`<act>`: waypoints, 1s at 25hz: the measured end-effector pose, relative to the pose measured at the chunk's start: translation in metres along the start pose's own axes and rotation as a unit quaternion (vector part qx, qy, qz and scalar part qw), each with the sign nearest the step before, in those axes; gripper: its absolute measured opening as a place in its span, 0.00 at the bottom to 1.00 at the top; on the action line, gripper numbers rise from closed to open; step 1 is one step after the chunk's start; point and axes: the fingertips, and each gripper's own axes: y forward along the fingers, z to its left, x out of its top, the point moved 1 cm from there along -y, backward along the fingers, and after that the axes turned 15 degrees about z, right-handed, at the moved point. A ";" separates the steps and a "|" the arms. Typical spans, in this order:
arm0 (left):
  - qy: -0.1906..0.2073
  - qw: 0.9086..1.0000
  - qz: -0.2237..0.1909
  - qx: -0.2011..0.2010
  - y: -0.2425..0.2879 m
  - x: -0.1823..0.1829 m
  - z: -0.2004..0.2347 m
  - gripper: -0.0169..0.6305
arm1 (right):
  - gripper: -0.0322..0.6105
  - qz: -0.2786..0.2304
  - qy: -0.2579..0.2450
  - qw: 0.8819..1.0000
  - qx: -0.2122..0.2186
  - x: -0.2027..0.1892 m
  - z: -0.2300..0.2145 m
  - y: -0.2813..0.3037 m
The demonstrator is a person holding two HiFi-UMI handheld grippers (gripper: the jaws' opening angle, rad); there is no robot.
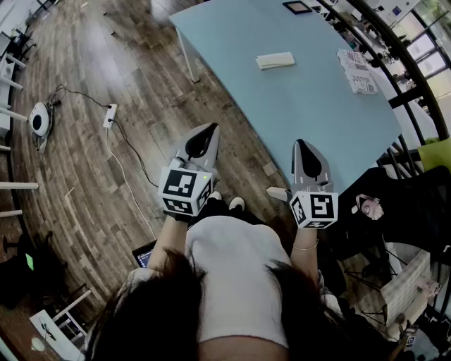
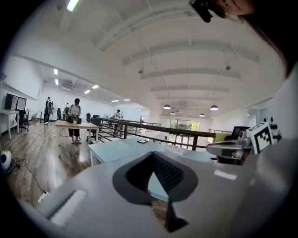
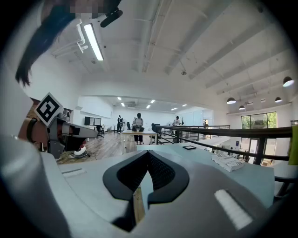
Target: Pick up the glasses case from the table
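The glasses case (image 1: 275, 60), a pale oblong box, lies on the light-blue table (image 1: 303, 106) towards its far side. Both grippers are held level in front of the person, well short of the case. My left gripper (image 1: 205, 134) hangs over the wooden floor beside the table's near corner, jaws together and empty (image 2: 152, 154). My right gripper (image 1: 305, 151) reaches just over the table's near edge, also shut on nothing (image 3: 148, 153). The case does not show in either gripper view.
A folded paper (image 1: 357, 72) lies at the table's right edge and a black frame (image 1: 297, 7) at its far end. A dark railing (image 1: 402, 63) runs behind the table. On the floor at left are a power strip (image 1: 110, 115) with its cable and a white round device (image 1: 39, 120).
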 end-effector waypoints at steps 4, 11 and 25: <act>-0.005 1.000 -0.006 0.009 -0.005 0.001 -0.010 0.11 | 0.05 0.002 -0.002 1.000 0.015 -0.003 -0.003 -0.007; -0.010 1.000 -0.009 0.020 -0.001 0.000 -0.016 0.11 | 0.13 0.000 0.015 0.999 0.048 -0.005 -0.007 -0.003; -0.001 1.000 -0.016 0.021 0.051 0.038 0.070 0.11 | 0.29 0.021 0.022 0.998 0.058 0.027 -0.002 0.103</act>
